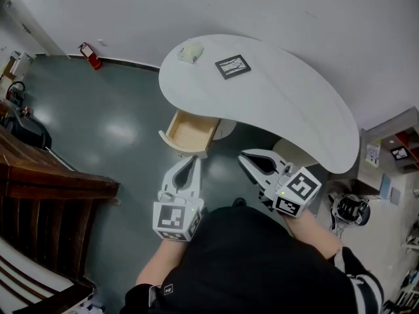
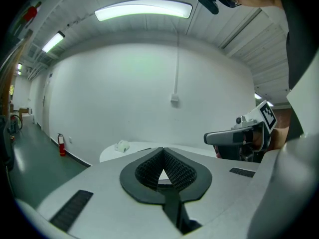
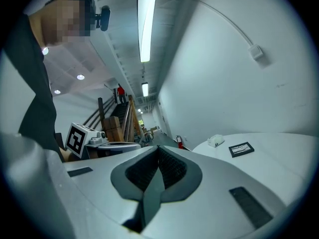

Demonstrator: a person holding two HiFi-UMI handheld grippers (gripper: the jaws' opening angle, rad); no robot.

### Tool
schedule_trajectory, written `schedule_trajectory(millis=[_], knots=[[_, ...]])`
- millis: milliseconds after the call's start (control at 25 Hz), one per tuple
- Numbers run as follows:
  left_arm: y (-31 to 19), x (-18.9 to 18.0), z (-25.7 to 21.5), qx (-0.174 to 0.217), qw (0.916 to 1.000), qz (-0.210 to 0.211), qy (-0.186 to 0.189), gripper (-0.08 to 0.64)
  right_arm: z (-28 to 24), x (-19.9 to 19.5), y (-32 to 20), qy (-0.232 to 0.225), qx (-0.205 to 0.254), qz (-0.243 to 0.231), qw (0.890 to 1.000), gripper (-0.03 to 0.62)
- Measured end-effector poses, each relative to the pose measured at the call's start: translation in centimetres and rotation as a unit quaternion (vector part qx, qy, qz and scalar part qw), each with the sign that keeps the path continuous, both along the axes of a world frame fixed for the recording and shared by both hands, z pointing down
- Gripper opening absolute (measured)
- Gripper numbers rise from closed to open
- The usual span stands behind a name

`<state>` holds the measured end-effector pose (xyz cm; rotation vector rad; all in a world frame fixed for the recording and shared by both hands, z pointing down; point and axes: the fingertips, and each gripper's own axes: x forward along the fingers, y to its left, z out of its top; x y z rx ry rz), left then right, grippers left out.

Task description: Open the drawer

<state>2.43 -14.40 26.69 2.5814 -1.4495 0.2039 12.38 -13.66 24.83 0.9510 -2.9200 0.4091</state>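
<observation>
Drawer sits under the near-left edge of the white table. It is pulled out toward the person, pale wood inside showing, nothing seen in it. Task looks done or v. nearly: no more pull seems needed.

Left tongs hang just near of the drawer front, not touching it, tips aimed at it. In the left gripper view the two pads meet at the tip w/ nothing btw them, only table & wall beyond. Prob. reason: drawer is out already, so no grip is called for & the tongs are parked clear of the front.

Right tongs are to the right of the drawer, near of the table edge. They are also together & empty per the right gripper view. Looks like the spare hand, no job here.

On the far part of the tabletop are a small white item & a black-framed square card. Both lie well apart from the drawer, prob. not part of the job. A red fire extinguisher stands on the floor by the far wall.

Writing: none legible. The marker cube on each gripper shows black-&-white squares, a code not text. The card's pattern is too small to read. Same for the small white tag on the person's dark top.
</observation>
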Motion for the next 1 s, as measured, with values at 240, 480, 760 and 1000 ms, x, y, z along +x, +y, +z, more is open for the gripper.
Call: schedule_trajectory(millis=[240,480,760,1000], knots=[[-0.5,-0.7,-0.3,0.000,1.0000,-0.009,0.001,0.012,-0.5,-0.2,-0.6,-0.001,0.010,-0.002,1.000,0.015],[-1.0,-1.1,-0.9,0.004,0.9999,-0.012,0.000,0.012,-1.3,-0.6,-1.1,-0.001,0.021,-0.004,1.000,0.014],[-1.2,-1.3,-1.2,0.007,0.9999,-0.008,-0.002,0.012,-1.5,-0.8,-1.1,0.001,0.026,-0.001,1.000,0.015],[-0.8,-1.9,-1.2,0.005,0.9999,-0.013,0.006,0.012,-1.7,-1.1,-0.6,0.000,0.032,-0.001,0.999,0.014]])
